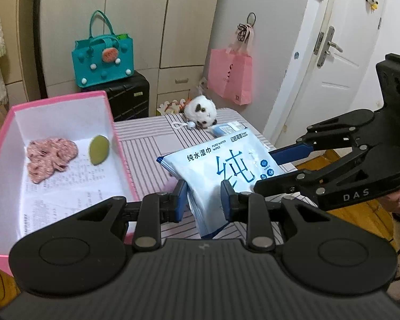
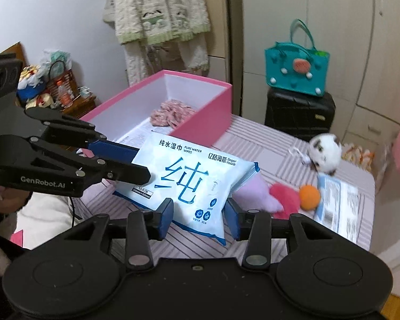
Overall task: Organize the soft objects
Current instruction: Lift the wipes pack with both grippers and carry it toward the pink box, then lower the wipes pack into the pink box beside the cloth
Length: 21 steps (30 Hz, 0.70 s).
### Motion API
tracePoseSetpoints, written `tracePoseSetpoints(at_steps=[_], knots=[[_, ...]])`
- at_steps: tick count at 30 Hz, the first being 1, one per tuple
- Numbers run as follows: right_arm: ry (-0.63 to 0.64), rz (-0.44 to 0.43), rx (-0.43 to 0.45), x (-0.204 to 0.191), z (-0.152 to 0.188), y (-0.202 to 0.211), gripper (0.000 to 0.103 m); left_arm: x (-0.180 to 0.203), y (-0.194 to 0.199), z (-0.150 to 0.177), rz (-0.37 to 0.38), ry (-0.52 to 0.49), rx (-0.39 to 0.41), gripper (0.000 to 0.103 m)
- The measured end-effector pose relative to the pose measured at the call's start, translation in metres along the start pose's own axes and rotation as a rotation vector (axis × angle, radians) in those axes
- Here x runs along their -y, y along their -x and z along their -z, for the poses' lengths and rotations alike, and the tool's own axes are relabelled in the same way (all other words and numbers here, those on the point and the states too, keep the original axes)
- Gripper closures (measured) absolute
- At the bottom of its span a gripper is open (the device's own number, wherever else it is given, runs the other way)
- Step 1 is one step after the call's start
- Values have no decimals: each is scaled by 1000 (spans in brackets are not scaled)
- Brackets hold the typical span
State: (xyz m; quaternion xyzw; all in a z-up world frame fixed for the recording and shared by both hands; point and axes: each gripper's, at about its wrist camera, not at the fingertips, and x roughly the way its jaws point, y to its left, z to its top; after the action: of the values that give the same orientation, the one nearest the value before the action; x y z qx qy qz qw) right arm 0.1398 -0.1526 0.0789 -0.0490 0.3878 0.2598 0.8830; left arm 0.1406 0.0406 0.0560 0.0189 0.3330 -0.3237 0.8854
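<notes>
Both grippers carry the wipes pack (image 2: pixel 185 181) toward the pink box (image 1: pixel 112 122).
Left gripper (image 1: pixel 204 200) and right gripper (image 2: pixel 198 217) each clamp an end; lift level, clear the wall, release together.

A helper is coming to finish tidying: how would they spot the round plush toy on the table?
Start at the striped table beside the pink box. At its far end lies a round plush toy, white with dark patches. Its nearest neighbours, an orange ball and a printed leaflet, are plain-coloured or flat.
</notes>
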Motion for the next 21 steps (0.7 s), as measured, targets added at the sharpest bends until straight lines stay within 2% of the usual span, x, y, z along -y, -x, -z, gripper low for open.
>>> tracePoseSetpoints(at_steps=[11,16,21], knots=[[174,-58,24,-36,-46,-20,52,-44,35,-8,-96,53,93,78],[231,-89,40,-42,-69,-47,52,-81,33,-12,-160,135,92,78],[254,-183,44,-46,-93,-76,52,-123,16,-27,-259,199,63,77]])
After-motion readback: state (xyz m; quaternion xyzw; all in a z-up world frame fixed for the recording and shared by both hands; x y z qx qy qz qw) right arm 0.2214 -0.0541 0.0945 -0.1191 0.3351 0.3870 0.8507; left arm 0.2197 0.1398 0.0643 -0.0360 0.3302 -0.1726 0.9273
